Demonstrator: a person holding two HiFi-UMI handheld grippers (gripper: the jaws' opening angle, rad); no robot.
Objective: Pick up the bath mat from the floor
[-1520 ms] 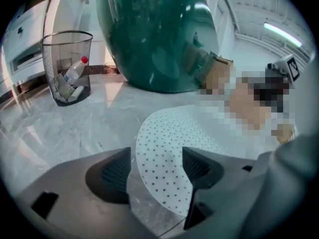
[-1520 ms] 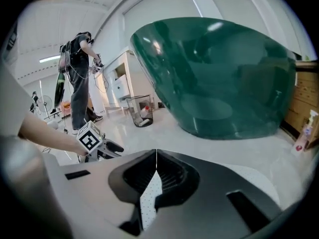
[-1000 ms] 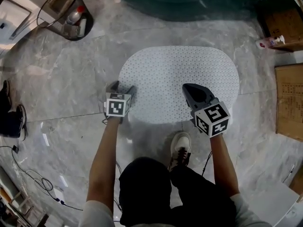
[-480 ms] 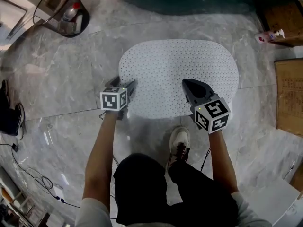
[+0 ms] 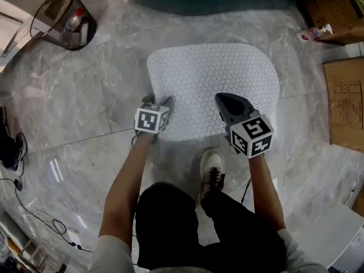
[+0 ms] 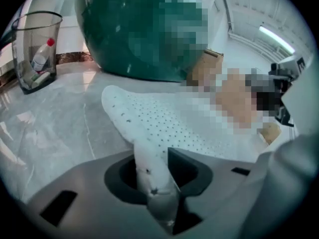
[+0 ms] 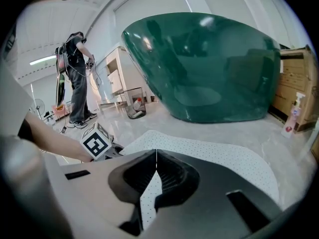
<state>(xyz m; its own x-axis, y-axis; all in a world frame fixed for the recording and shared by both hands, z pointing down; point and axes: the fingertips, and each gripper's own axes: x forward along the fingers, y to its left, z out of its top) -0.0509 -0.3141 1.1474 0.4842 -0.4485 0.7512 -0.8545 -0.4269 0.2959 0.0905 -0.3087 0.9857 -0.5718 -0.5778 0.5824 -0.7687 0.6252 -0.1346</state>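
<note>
Clearly, only the left gripper view shows the grip itself. The left gripper (image 6: 155,180) has just been closing its jaws, and they now pinch a raised fold at the near left edge of the white, oval, perforated bath mat (image 6: 164,123), which climbs from the floor into them. The head view hides that pinch — the marker cube covers most of the jaws — but it shows the rest of the mat lying flat on the grey marble floor (image 5: 85,95).

In its own view, the right gripper (image 7: 156,156) has its jaw tips together in a thin line above the mat's near right part; whether any mat is caught between them I cannot tell.

A dark green bathtub (image 7: 209,68) stands beyond the mat's far edge. Far left is a see-through waste bin (image 5: 63,17) with a bottle inside. To the right lie flat cardboard (image 5: 344,104) and a pink-labelled spray bottle (image 5: 314,33). The person's white shoe (image 5: 211,166) stands just beside the mat's near edge. Only the right gripper view shows a second person (image 7: 77,78), far off at the left.
</note>
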